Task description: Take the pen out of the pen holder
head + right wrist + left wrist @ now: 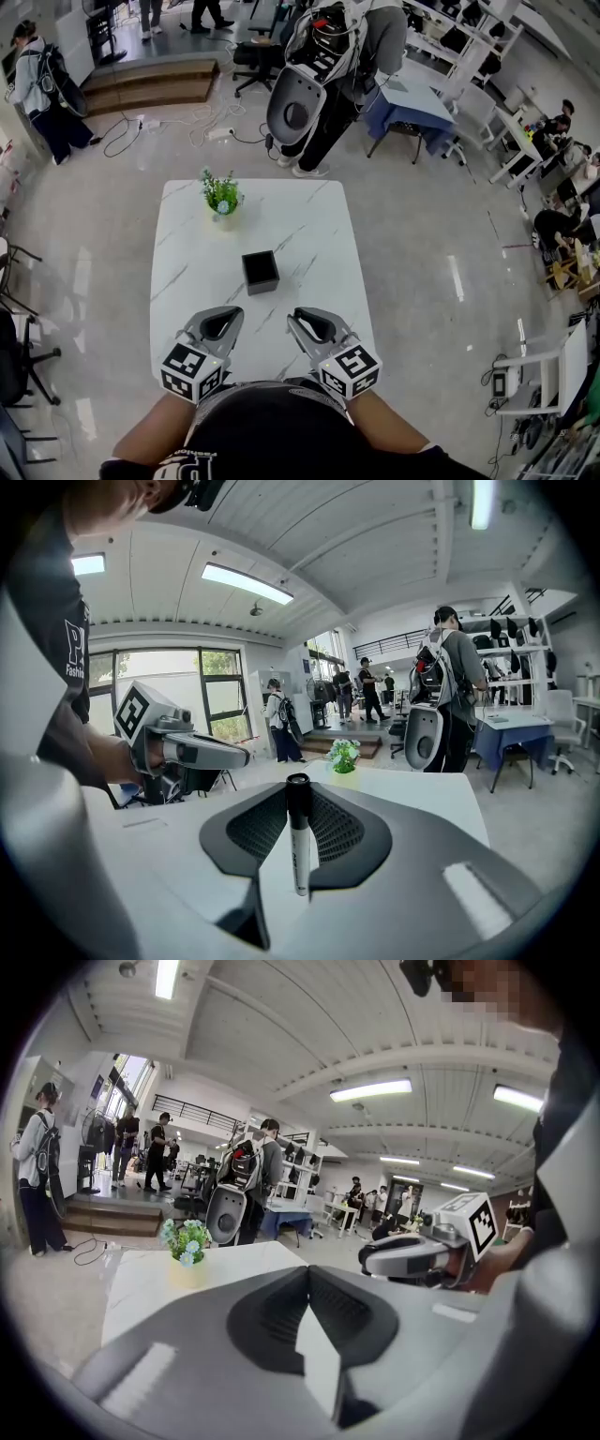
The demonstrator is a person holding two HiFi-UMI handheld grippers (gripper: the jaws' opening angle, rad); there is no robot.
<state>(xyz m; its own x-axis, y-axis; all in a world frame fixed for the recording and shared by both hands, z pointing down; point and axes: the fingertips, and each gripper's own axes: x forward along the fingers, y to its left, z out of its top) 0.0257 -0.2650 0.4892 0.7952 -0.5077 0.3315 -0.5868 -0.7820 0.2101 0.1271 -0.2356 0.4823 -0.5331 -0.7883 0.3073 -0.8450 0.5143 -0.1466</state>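
Table (pixel 187 253) is viewed from its near edge. Pen holder (pixel 261 272) is set abt mid-table, well apart from the l. and r. edges. Plant (pixel 221 197) is placed behind the pen holder, nr the far edge, left of ctr. Left gripper (pixel 228 317) and right gripper (pixel 302 319) are held side by side over the near edge, in front of the pen holder, one to each side, apart from it. Pen (pixel 298 841) is gripped betw. the right gripper's jaws, outside the pen holder. A person (pixel 328 122) is stood on the floor beyond the far edge, towards the r. corner.

White pen (pixel 299 846) upright, black holder (pixel 261 271) on table (pixel 187 253)
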